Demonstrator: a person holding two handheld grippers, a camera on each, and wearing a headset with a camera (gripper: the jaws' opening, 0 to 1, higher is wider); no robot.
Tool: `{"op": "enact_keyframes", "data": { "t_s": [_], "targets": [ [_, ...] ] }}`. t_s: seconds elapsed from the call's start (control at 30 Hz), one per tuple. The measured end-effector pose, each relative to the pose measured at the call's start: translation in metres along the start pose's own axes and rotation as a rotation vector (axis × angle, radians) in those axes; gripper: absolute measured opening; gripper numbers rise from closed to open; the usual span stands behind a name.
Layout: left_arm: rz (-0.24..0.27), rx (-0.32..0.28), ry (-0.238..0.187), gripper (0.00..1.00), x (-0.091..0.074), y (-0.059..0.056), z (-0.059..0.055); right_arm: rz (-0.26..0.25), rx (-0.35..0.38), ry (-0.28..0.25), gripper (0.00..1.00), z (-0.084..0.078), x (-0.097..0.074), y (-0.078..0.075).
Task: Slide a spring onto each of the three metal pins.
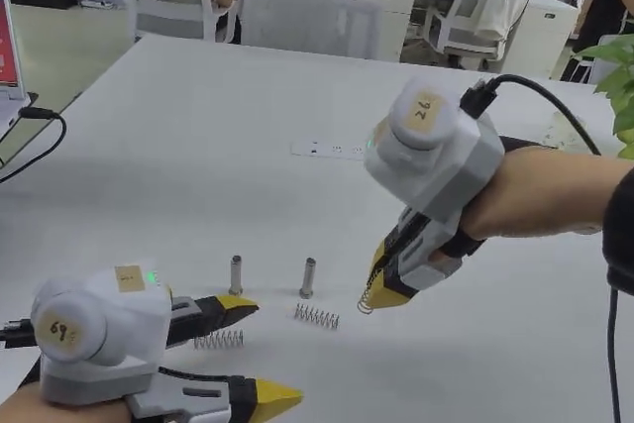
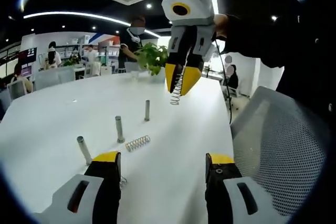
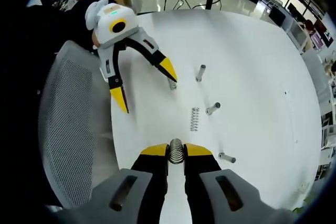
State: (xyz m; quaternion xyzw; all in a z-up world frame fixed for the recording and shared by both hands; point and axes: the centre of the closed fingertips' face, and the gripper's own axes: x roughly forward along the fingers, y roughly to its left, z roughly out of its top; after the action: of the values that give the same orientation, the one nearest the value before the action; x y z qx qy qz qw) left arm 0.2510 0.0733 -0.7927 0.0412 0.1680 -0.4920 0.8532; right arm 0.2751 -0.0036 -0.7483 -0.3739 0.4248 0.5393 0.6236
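Three short metal pins stand on the white table (image 1: pixel 178 165); two show in the head view (image 1: pixel 236 274) (image 1: pixel 308 277), all three in the left gripper view (image 2: pixel 84 149) (image 2: pixel 119 128) (image 2: pixel 147 110). My right gripper (image 1: pixel 381 289) hovers just right of them, shut on a spring (image 1: pixel 367 299) (image 3: pixel 177 152) that hangs from its tips. One loose spring (image 1: pixel 317 316) (image 2: pixel 137 142) lies in front of the pins. Another spring (image 1: pixel 218 340) lies by my left gripper (image 1: pixel 263 349), which stands open at the near left with nothing between its fingers.
A white power strip (image 1: pixel 332 150) lies further back on the table. A black cable (image 1: pixel 40 146) runs at the left edge. Grey mesh chairs (image 1: pixel 317 22) stand behind the table, and a green plant (image 1: pixel 619 86) is at the right.
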Motion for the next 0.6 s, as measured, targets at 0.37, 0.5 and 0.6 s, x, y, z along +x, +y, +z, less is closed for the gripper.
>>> {"op": "enact_keyframes", "data": {
  "t_s": [0.37,0.5,0.6],
  "targets": [
    [0.069,-0.034,-0.029,0.76,-0.013,0.015,-0.002,-0.042,0.028,-0.012,0.08,-0.004,-0.016,-0.019],
    [0.085,-0.042,-0.036,0.80,-0.016,0.019,-0.003,-0.055,0.035,-0.010,0.08,-0.006,-0.020,-0.027],
    [0.098,-0.050,-0.043,0.83,-0.018,0.021,-0.004,-0.069,0.040,-0.005,0.08,-0.008,-0.023,-0.034]
  ]
}}
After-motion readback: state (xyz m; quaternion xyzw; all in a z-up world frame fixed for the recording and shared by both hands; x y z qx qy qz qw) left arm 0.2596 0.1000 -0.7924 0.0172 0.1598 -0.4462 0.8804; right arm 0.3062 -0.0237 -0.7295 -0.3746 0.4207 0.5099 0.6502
